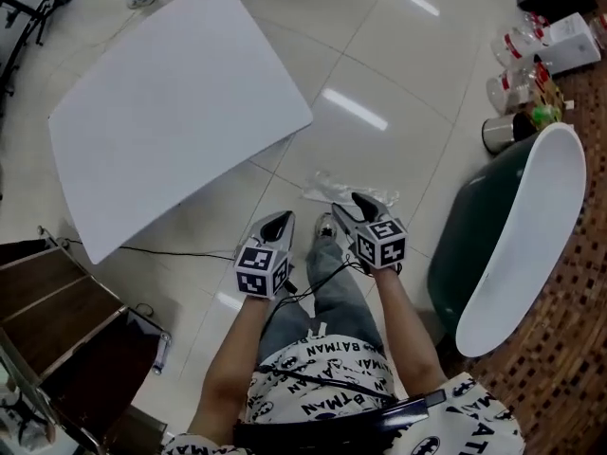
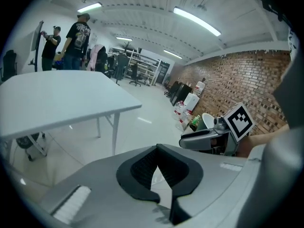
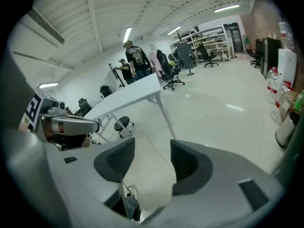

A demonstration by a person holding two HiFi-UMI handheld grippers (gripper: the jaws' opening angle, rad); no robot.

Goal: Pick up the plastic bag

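Crumpled clear plastic bag (image 1: 347, 188) on floor (image 1: 398, 83)

Floor (image 1: 379, 74): glossy pale tile (lamp glare). Table (image 1: 171, 102): smooth matt white top. Plastic bag (image 1: 353, 190): clear crinkled film. Wall (image 2: 247, 75): rough red brick. Tub (image 1: 531, 245): smooth white inside, dark green shell.

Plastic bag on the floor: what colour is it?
Clear and colourless, with crinkled highlights. The plastic bag shows best in the head view.
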